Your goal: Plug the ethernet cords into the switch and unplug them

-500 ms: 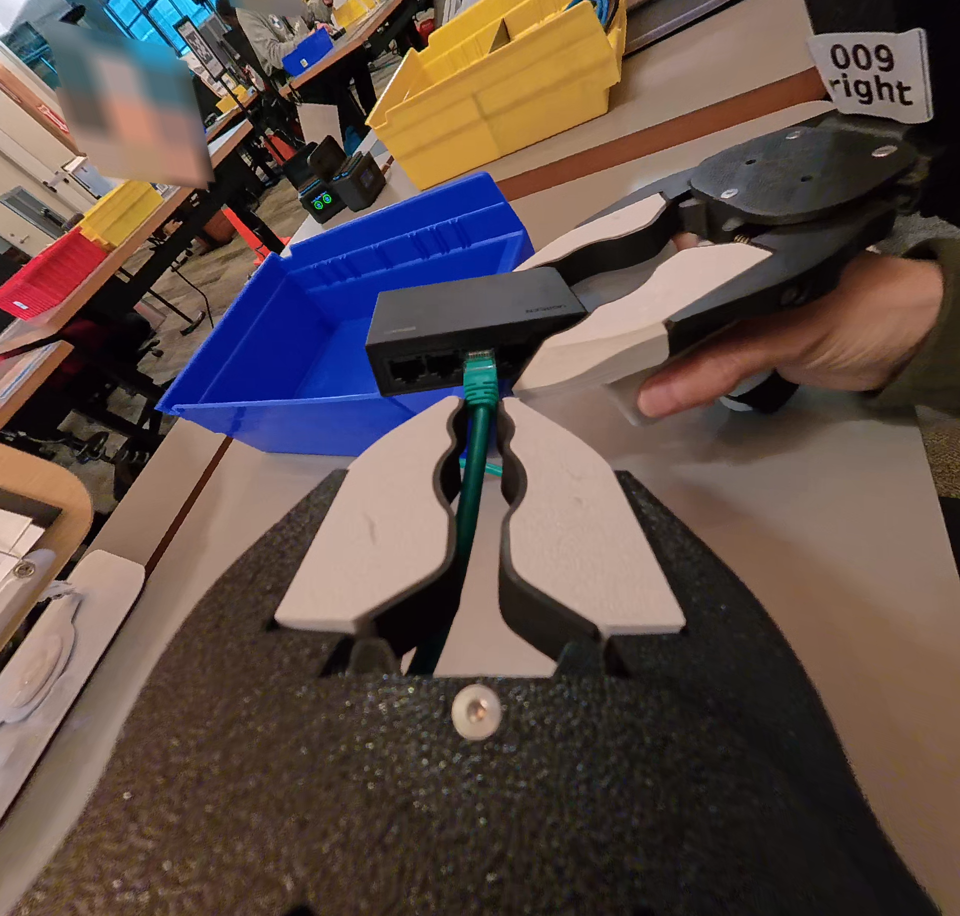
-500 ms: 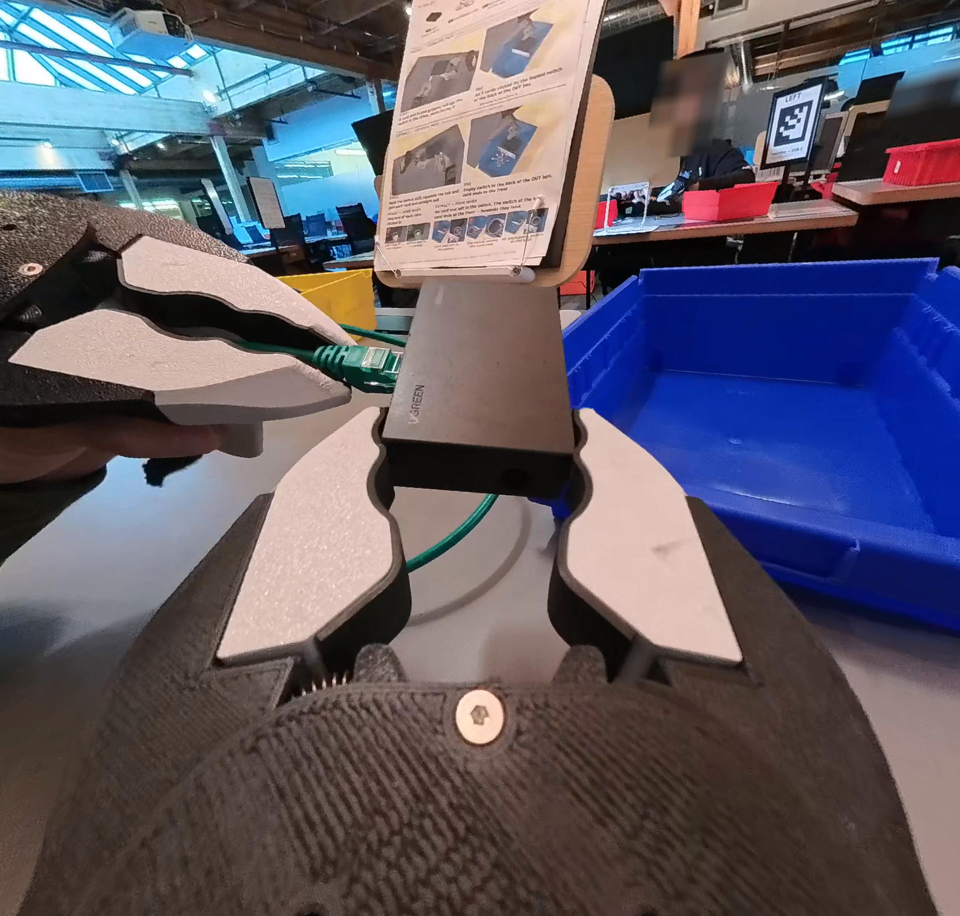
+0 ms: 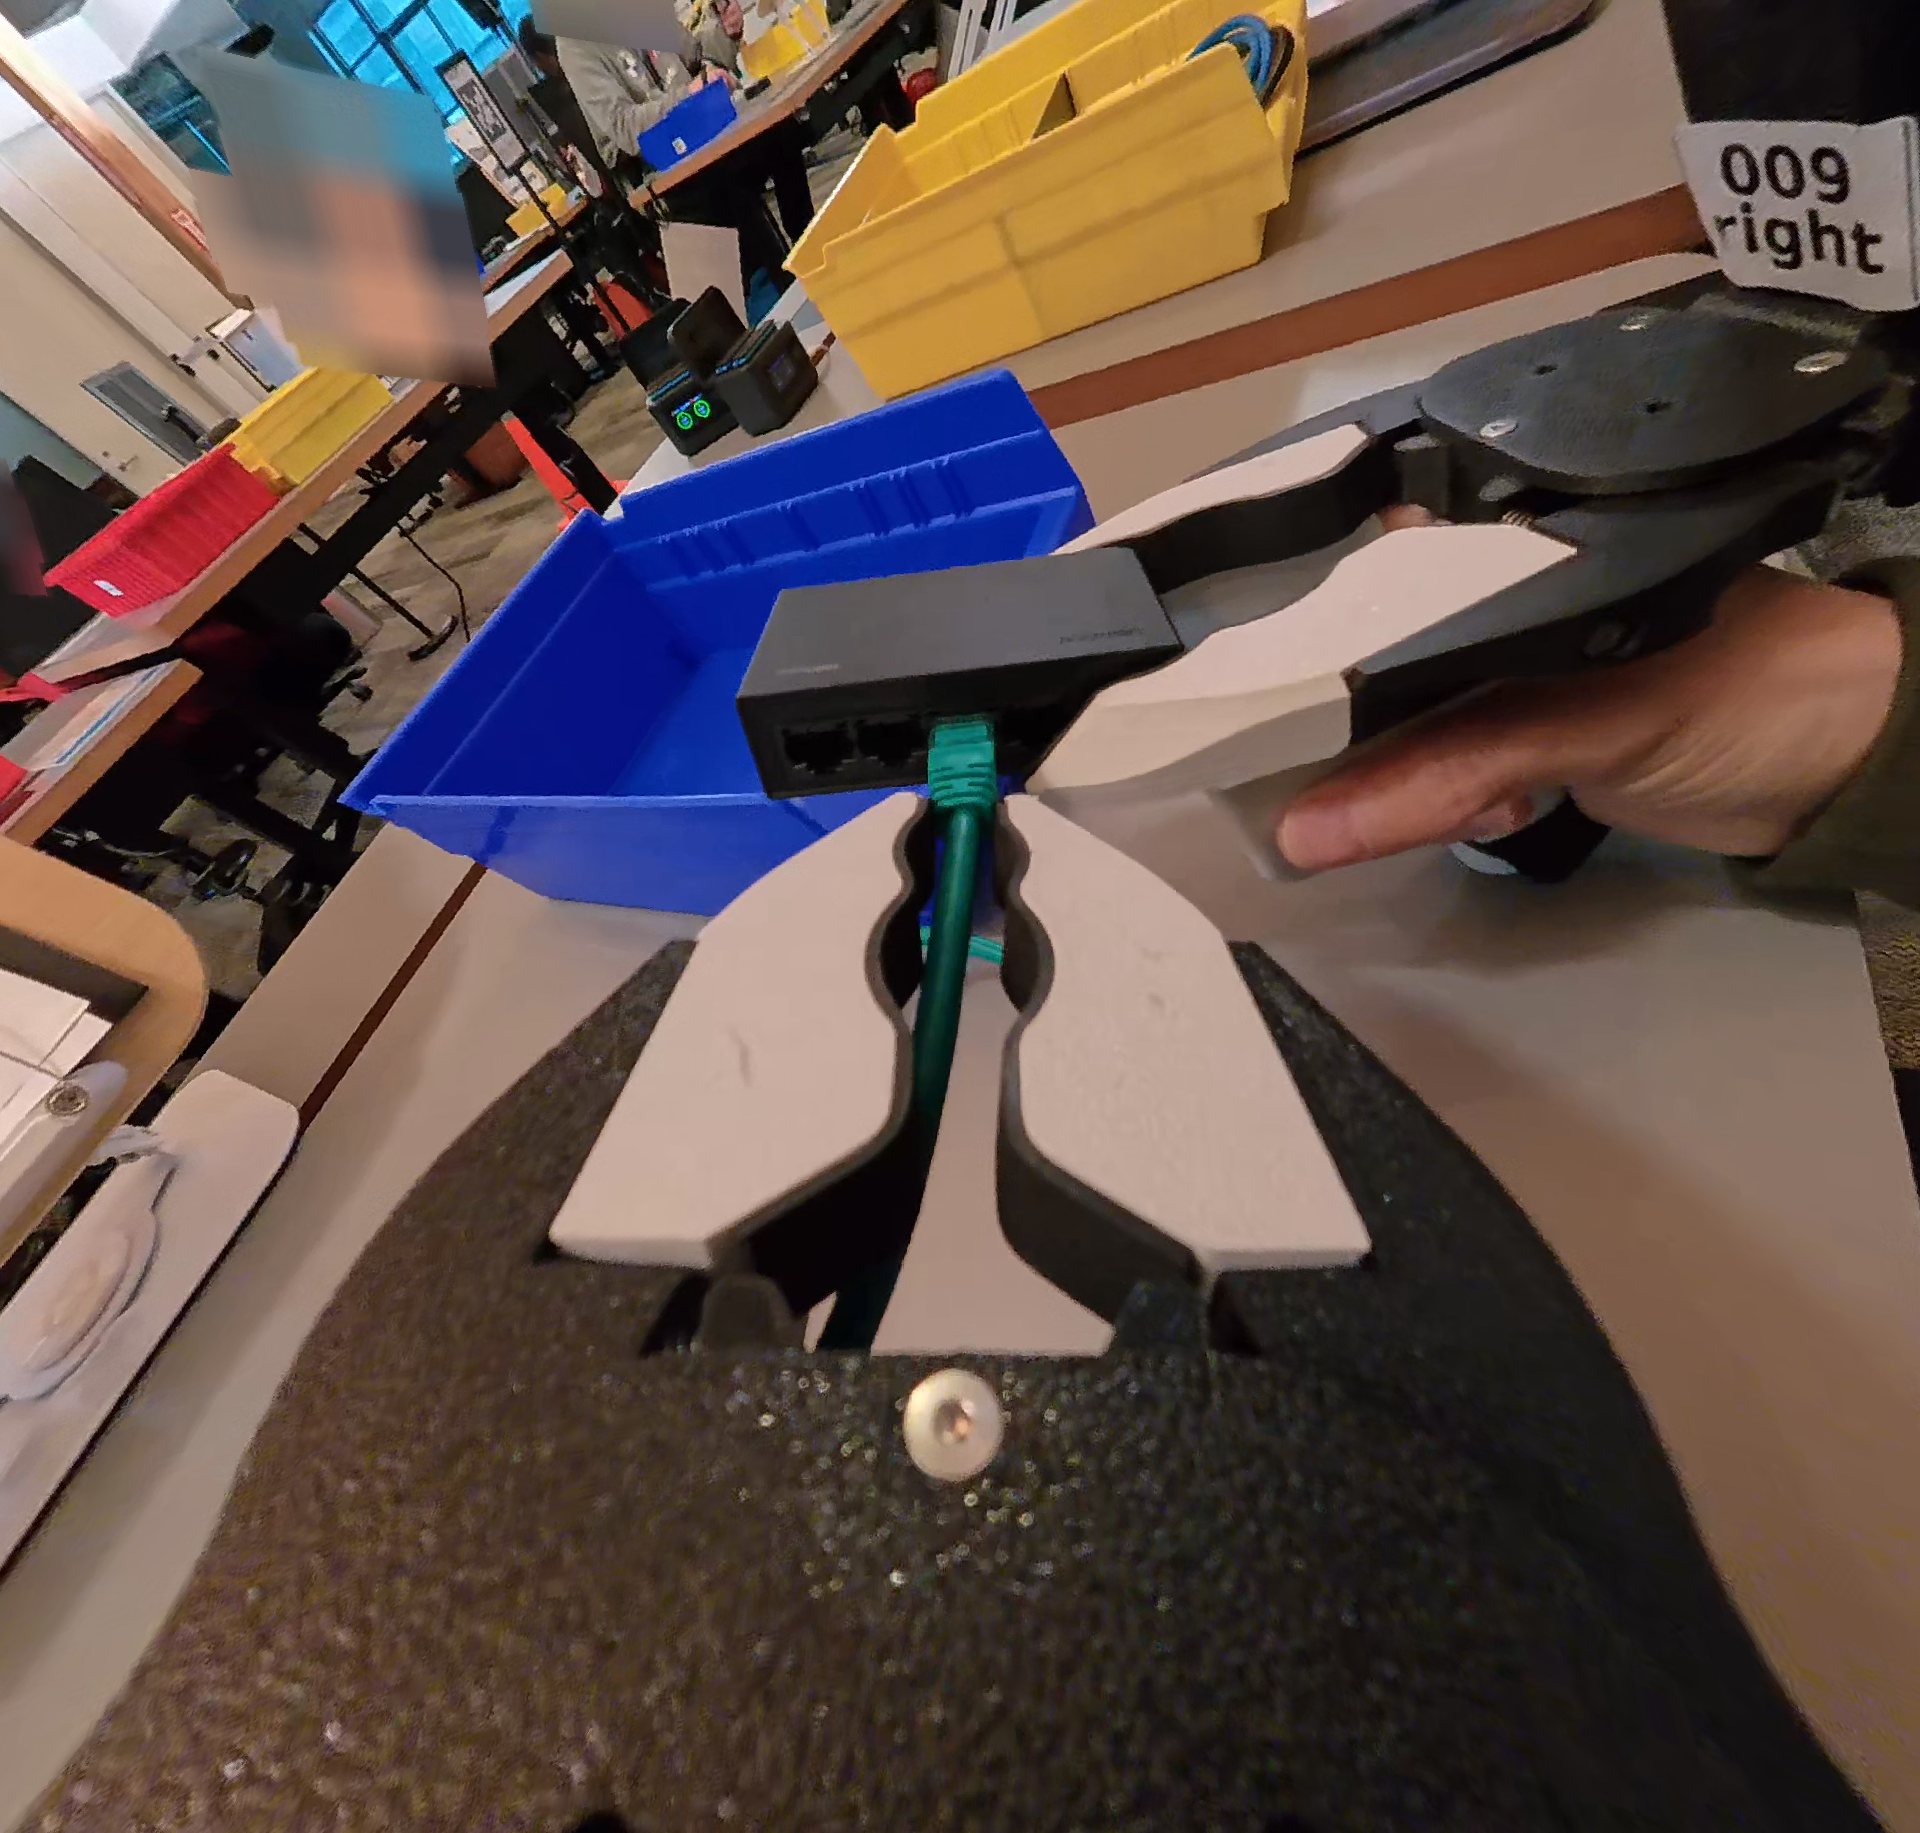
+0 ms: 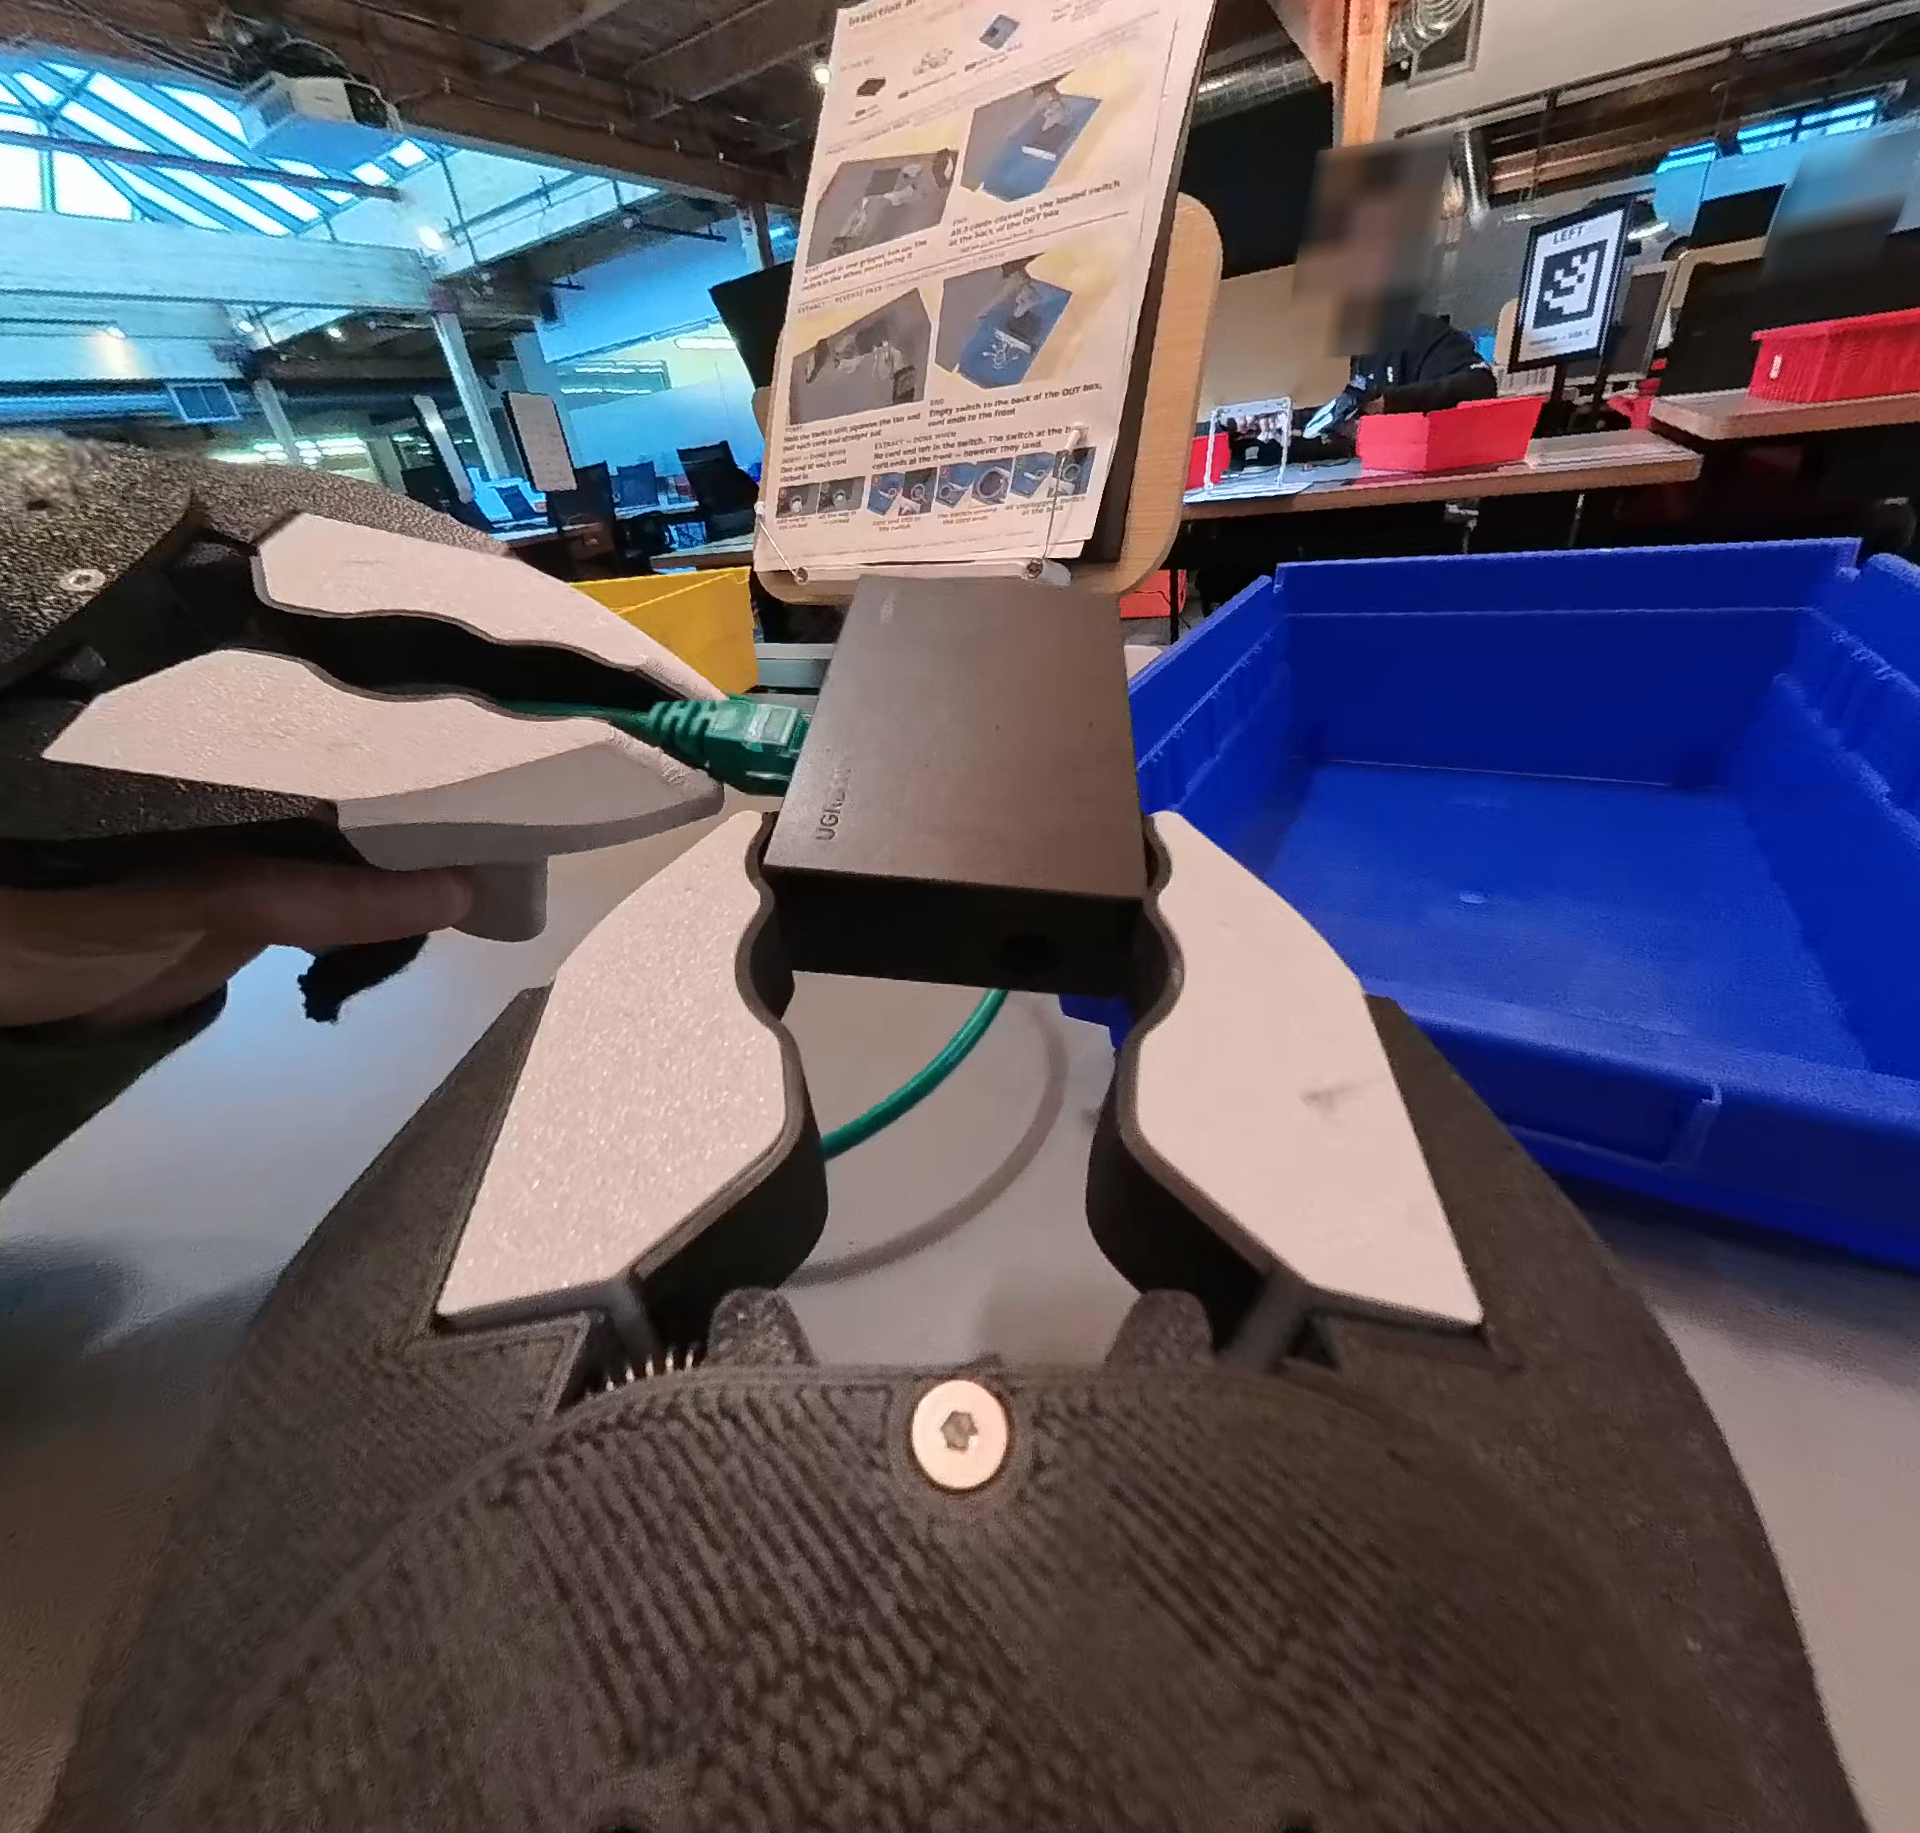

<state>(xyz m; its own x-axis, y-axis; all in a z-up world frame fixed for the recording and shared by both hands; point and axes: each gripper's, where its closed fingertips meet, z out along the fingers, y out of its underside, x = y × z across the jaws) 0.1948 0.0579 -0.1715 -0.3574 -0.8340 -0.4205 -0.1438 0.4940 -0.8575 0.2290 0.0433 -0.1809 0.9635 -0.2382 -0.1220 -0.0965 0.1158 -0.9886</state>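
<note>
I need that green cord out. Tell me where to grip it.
Grip the ridged boot just behind the plug, approaching from the port side in line with the cord. It juts straight out of the switch, and the left gripper already flanks it there.

Bare table point(image 3: 1507, 1108) lies open to my right, while the blue bin point(image 3: 582, 744) blocks passage just behind the switch point(image 3: 956, 640).

The green cord point(image 3: 940, 1004) runs back between the left gripper's point(image 3: 958, 817) jaws and vanishes under its black body, so its far end is out of sight. The switch's point(image 4: 961, 796) port face is turned away in the right wrist view. The blue bin point(image 4: 1558, 848) is cut off by the right edge there. Blue cords in the yellow bin point(image 3: 1039, 214) are too small to count.
</note>
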